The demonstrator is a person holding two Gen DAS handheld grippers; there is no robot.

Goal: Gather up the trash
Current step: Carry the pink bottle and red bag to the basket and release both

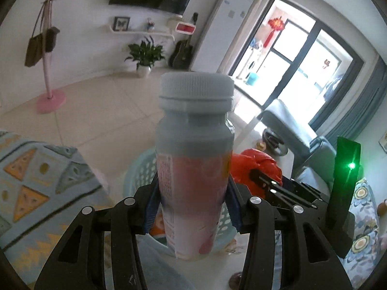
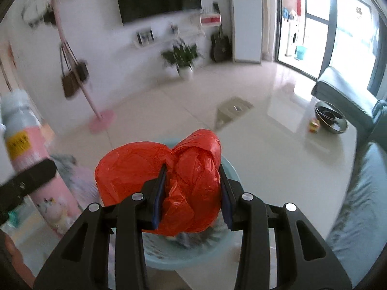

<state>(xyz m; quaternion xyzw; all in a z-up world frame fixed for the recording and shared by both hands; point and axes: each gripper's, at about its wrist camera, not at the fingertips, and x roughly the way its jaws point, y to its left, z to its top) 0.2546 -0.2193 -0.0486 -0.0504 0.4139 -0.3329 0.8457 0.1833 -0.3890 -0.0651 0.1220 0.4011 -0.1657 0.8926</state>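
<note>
In the left wrist view, the left gripper point(image 1: 192, 207) pinches a pink drink bottle point(image 1: 193, 169) with a white cap, upright above a pale blue perforated basket point(image 1: 139, 176).

In the right wrist view, the right gripper point(image 2: 193, 193) clamps a crumpled red plastic bag point(image 2: 167, 183) above the same basket point(image 2: 169, 262); the bottle point(image 2: 31, 159) stands at far left.

Daylight floods in from the glass door point(image 1: 297, 55) on my right, which is blown out to near white in both views. It throws a bright glare patch across the glossy floor point(image 2: 278, 101). The room is evenly bright, shadows soft. My right wrist view is smeared by motion blur, worst at the left wall. Both fisheye views bend straight lines and go black at the corners. A green light point(image 1: 351, 166) flares.
</note>
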